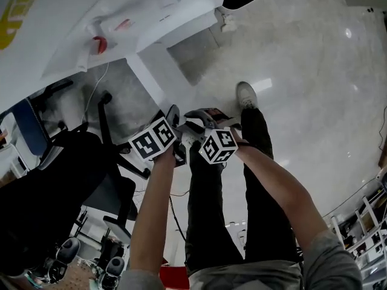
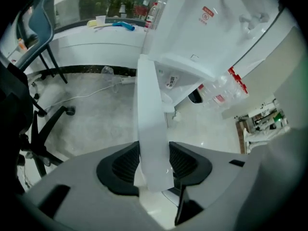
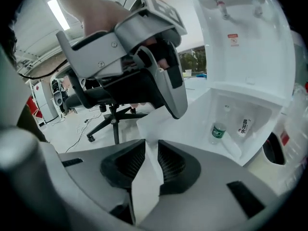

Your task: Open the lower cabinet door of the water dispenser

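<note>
The white water dispenser (image 1: 139, 17) (image 2: 211, 28) (image 3: 240, 47) stands with its lower cabinet door (image 1: 160, 77) swung out towards me. My left gripper (image 1: 173, 116) (image 2: 154, 165) has the door's edge (image 2: 151, 129) between its jaws, both pads against the panel. Beside it my right gripper (image 1: 199, 123) (image 3: 150, 160) is shut on the thin white door edge (image 3: 147, 182). The right gripper view shows the left gripper (image 3: 144, 66) just above, and the open cabinet holding a green-labelled bottle (image 3: 219, 129).
A black office chair (image 1: 72, 180) (image 3: 110, 114) stands close on the left, its wheeled base on the floor. The person's legs and a white shoe (image 1: 247, 94) are under the grippers. A white cable (image 2: 96, 91) lies on the floor by the wall counter (image 2: 96, 42).
</note>
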The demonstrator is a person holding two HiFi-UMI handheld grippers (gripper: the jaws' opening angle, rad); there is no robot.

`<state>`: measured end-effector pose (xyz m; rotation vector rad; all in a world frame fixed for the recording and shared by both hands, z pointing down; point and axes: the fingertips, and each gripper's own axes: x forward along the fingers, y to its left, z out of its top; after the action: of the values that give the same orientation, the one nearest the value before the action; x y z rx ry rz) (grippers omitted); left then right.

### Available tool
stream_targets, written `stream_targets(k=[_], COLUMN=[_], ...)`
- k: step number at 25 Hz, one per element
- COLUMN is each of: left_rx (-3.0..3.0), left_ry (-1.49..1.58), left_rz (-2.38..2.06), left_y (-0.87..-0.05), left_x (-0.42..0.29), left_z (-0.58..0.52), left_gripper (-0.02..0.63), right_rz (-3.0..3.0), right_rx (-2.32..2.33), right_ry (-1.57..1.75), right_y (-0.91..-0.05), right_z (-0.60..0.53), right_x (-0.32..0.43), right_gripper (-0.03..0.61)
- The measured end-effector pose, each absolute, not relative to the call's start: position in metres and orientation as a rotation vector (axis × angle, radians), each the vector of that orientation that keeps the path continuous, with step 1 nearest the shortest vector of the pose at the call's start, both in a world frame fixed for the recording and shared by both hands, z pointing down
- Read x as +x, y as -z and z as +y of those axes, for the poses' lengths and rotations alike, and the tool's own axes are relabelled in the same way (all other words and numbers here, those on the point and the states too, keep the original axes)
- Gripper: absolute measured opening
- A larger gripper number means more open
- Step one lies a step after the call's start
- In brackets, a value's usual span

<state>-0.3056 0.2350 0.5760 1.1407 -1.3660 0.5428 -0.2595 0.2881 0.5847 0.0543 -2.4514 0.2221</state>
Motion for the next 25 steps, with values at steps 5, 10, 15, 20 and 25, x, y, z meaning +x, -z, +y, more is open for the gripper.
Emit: stream_targets(k=[5, 10, 15, 20, 25], left_rx=[1.232, 1.314, 1.344, 1.396, 1.442], left_ry=[-0.632, -0.686, -0.697, -0.764, -0.814], left_rz=[-1.314, -1.263, -1.239, -1.227, -1.215], left_y=[-0.567, -0.563, -0.564, -0.564, -0.567], left_x=[-0.329, -0.349, -0.373, -0.398, -0.413], left_z=[0.259, 0.269, 0.275, 0.279, 0.279], left_gripper=[0.198, 0.198, 0.198, 0.196, 0.196], right_rz=[-2.455, -2.448, -2.464, -2.482, -2.495], right_rx=[0.119, 0.231, 0.334, 0.401, 0.448], right_ry=[-0.243, -0.278, -0.321, -0.357, -0.393], right_y=[-0.567, -0.554, -0.542, -0.529, -0.517], right_z=[0.315, 0.315, 0.309, 0.311, 0.314], right_x=[-0.273, -0.288, -0.309, -0.326, -0.332], right_gripper=[0.048, 0.026, 0.014, 0.011, 0.011])
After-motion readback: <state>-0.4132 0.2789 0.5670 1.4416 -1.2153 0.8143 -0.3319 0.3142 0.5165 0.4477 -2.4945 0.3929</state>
